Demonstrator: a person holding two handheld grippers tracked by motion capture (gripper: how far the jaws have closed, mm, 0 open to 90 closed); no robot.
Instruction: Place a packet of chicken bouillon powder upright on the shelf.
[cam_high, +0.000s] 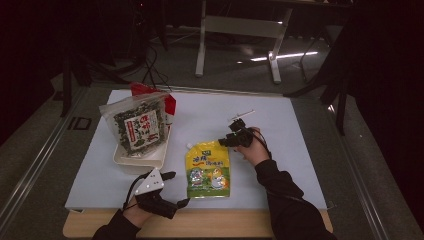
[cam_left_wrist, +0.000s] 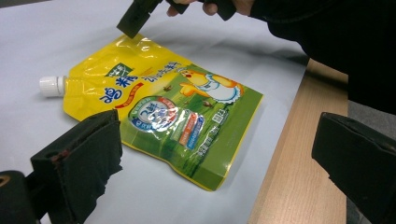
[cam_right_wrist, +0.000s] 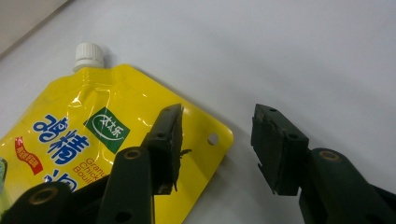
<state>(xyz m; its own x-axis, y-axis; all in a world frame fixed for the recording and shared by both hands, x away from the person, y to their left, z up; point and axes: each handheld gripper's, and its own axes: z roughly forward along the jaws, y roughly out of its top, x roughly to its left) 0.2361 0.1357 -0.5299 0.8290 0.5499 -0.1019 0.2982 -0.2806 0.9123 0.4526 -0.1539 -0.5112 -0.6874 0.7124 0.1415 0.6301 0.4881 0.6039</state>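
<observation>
Right gripper view: right gripper (cam_right_wrist: 217, 149) hangs half open over the top corner of the yellow pouch (cam_right_wrist: 93, 154), which lies flat on the white mat (cam_right_wrist: 303, 56). Left gripper (cam_high: 172, 190) waits wide and empty near the pouch's bottom edge. Next move, likely: close on that corner.

I am looking down and forward from the high view, set above the near edge of the table (cam_high: 300, 150), taking in the whole white sheet and the dark floor beyond; the left gripper view is sitting low by the near wooden edge, facing across the sheet, fairly close to the yellow pouch (cam_left_wrist: 163, 107); the right gripper view is hanging very near, aiming down over the pouch's capped corner; all three views are sharing that pouch, and the left gripper view is also catching the right gripper (cam_left_wrist: 140, 16) beyond it.
</observation>
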